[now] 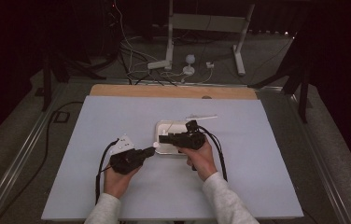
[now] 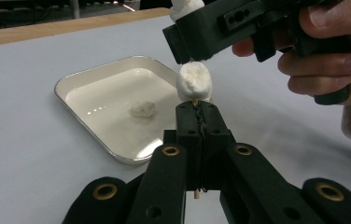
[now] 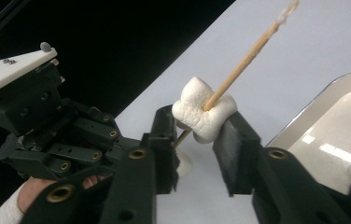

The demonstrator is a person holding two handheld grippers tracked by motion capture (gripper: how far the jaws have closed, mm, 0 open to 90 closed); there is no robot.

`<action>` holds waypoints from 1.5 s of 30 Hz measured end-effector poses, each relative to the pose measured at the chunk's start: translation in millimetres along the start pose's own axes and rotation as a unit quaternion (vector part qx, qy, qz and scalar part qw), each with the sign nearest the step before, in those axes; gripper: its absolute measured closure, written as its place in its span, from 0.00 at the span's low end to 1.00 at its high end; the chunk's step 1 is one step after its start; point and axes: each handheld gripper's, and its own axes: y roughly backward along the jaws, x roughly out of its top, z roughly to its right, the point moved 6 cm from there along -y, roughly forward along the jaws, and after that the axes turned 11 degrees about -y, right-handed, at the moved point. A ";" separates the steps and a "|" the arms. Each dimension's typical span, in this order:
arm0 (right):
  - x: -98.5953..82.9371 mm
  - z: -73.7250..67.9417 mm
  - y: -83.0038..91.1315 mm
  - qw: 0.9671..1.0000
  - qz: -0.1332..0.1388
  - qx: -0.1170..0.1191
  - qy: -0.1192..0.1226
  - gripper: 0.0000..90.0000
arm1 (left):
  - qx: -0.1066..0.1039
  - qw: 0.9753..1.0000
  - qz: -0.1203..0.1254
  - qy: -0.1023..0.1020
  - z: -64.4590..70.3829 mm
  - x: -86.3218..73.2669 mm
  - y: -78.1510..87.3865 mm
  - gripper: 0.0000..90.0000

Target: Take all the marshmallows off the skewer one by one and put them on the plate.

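Both tools (image 1: 152, 150) (image 1: 160, 138) meet above a pale table (image 1: 257, 186) in a dark room.

Thin wooden skewer (image 2: 195, 193): most of length hidden between closed jaws in left gripper view, upper part buried in puffy white marshmallow (image 2: 193, 82). Second white marshmallow (image 2: 186, 6) cut by top edge. Shallow white enamel tray (image 3: 304, 122) cut by right edge in right gripper view. Small white lump (image 2: 142, 109) in tray: indistinct.

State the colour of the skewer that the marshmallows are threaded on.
Light tan wood; the skewer shows best in the right gripper view.
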 end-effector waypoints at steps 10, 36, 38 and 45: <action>5.7 -5.5 7.9 1.000 0.021 -0.006 0.009 0.83 | 0.008 1.000 -0.007 -0.025 0.2 0.1 1.9 1.00; 33.5 20.0 55.0 0.989 0.056 -0.127 0.048 0.85 | 0.039 0.999 -0.021 0.006 -15.5 -11.7 8.9 1.00; 29.1 28.0 49.3 0.987 0.041 -0.149 0.051 0.84 | 0.037 0.999 -0.018 0.008 -15.5 -11.3 8.1 1.00; 15.0 53.1 31.1 0.978 -0.004 -0.203 0.043 0.79 | 0.032 0.999 -0.015 0.014 -14.6 -10.6 5.6 1.00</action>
